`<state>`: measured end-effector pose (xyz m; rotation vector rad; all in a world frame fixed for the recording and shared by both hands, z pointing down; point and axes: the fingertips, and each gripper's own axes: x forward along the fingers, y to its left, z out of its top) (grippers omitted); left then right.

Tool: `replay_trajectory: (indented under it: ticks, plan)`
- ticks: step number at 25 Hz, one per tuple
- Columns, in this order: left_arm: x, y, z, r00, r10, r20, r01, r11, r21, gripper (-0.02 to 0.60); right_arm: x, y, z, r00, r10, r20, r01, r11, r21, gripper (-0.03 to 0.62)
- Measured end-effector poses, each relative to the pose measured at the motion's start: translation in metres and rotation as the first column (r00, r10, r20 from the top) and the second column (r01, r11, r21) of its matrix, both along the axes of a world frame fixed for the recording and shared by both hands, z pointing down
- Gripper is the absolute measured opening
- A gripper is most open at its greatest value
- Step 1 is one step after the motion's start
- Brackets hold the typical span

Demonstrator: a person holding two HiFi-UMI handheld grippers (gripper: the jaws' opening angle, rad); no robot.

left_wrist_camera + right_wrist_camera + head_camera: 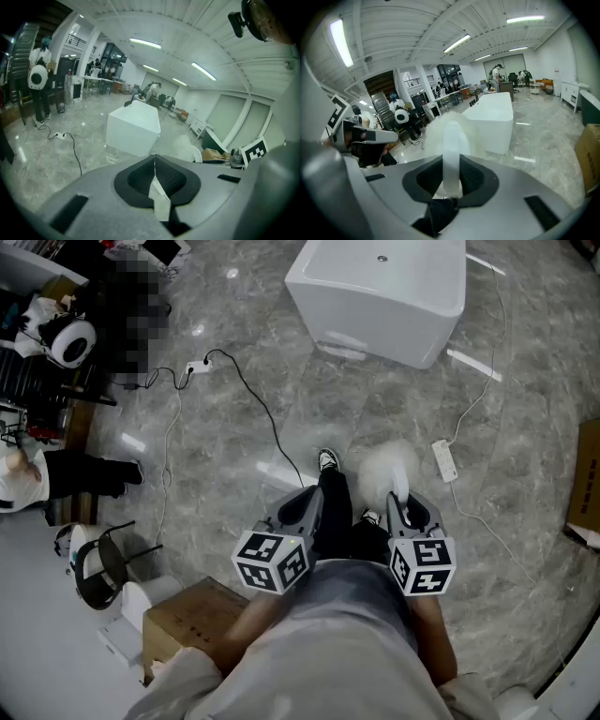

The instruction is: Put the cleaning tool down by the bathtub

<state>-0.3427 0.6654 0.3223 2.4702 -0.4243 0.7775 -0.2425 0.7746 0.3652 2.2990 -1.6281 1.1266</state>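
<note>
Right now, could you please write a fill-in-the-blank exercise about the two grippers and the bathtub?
1. The right gripper is ____ on the handle of the cleaning tool.
2. The left gripper has its jaws pressed ____, with no tool between them.
3. The bathtub ahead is ____ in colour.

Missing words: shut; together; white.

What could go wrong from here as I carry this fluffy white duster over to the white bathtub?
1. The black cable and the white power strip with its cord lie on the floor between you and the white bathtub, so you might trip.
2. The right gripper holds the fluffy white duster only by its thin handle, so it might swivel or slip out.
</note>
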Motion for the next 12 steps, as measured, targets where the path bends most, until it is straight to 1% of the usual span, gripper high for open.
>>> replay_trajectory:
  ticks: [6,12]
  plan:
    - [0.013,-0.03,-0.001,1.0,0.004,-0.008,-0.004,1.0,-0.016,0.009,0.009,-0.027,0.0,1.0,0.003,0.001,-0.003,1.0,-0.011,0.075]
    - [0.026,-0.066,0.0,1.0,-0.002,-0.01,0.001,0.999,-0.045,0.009,0.022,-0.065,0.003,1.0,-0.005,0.002,0.005,0.999,-0.047,0.075]
